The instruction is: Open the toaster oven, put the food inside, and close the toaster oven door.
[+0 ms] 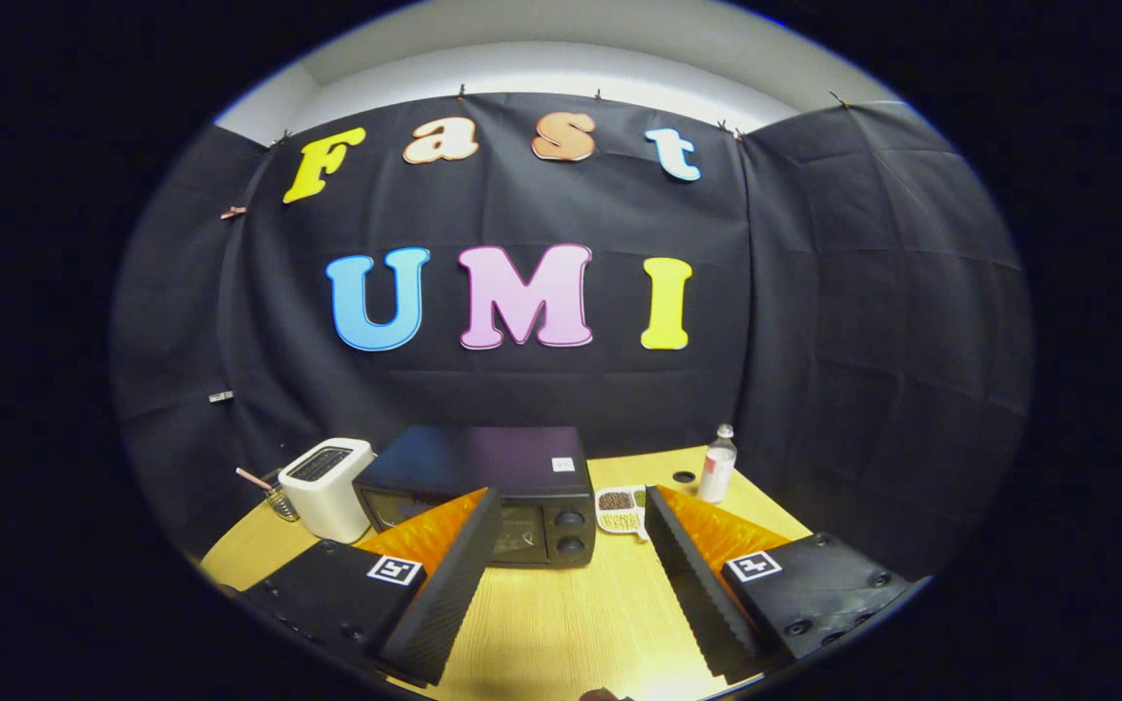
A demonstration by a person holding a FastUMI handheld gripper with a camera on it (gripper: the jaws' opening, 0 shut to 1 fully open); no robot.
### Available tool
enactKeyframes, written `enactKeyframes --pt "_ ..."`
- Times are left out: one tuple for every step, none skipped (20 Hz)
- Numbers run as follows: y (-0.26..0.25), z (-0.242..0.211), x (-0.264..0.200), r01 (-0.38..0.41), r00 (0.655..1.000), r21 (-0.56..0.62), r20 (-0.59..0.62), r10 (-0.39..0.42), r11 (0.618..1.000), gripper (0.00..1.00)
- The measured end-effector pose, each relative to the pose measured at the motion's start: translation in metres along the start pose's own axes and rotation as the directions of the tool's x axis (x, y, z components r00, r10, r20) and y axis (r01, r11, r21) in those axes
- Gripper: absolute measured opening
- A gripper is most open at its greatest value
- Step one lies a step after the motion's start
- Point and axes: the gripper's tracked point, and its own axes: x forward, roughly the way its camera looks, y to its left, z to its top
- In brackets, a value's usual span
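A glass jar (279, 499) with a stick-like item standing in it sits at the far left of the wooden desk (561, 623), close to the booth's cloth wall. Just beside the jar stands a white slot toaster (327, 487), upright, with its slots facing up. Touching or nearly touching the toaster is the black toaster oven (488, 487). Its door is closed, and two round knobs are stacked on the control panel at its near right corner. A small white sticker is on the top panel. To the right of the toaster oven, apart from it, lies a white divided tray (621, 510) that holds the food: dark brown pieces in one compartment and green and yellowish pieces in the others. Farther right, a clear bottle (717, 464) stands upright near the back edge of the desk, with a small dark round hole in the desktop just to its left.

The gripper (571, 506) hovers above the desk, short of the toaster oven. The jaws are spread wide and hold nothing. The left finger overlaps the oven's front; the right finger's tip lies just beside the tray.
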Motion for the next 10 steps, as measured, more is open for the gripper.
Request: enactKeyframes --pt "-0.005 -0.001 0.001 0.009 1.000 0.002 -0.007 -0.009 1.000 0.98" --pt "-0.007 -0.001 0.001 0.013 1.000 0.002 -0.009 -0.013 1.000 0.98" --pt "-0.009 0.000 0.003 0.016 1.000 0.005 -0.008 -0.016 1.000 0.97" --pt "-0.010 0.003 0.004 0.019 1.000 0.012 -0.006 -0.019 1.000 0.97" --pt "-0.010 0.006 0.006 0.020 1.000 0.021 -0.003 -0.020 1.000 0.97" --pt "-0.009 0.009 0.008 0.018 1.000 0.031 0.002 -0.018 0.999 0.97" --pt "-0.008 0.012 0.011 0.016 1.000 0.037 0.006 -0.016 0.999 0.97" --pt "-0.006 0.014 0.015 0.011 1.000 0.037 0.010 -0.012 0.999 0.97" --pt "-0.005 0.016 0.018 0.006 1.000 0.031 0.012 -0.007 0.999 0.97" --pt "-0.003 0.018 0.019 0.001 1.000 0.023 0.014 -0.002 1.000 0.97"
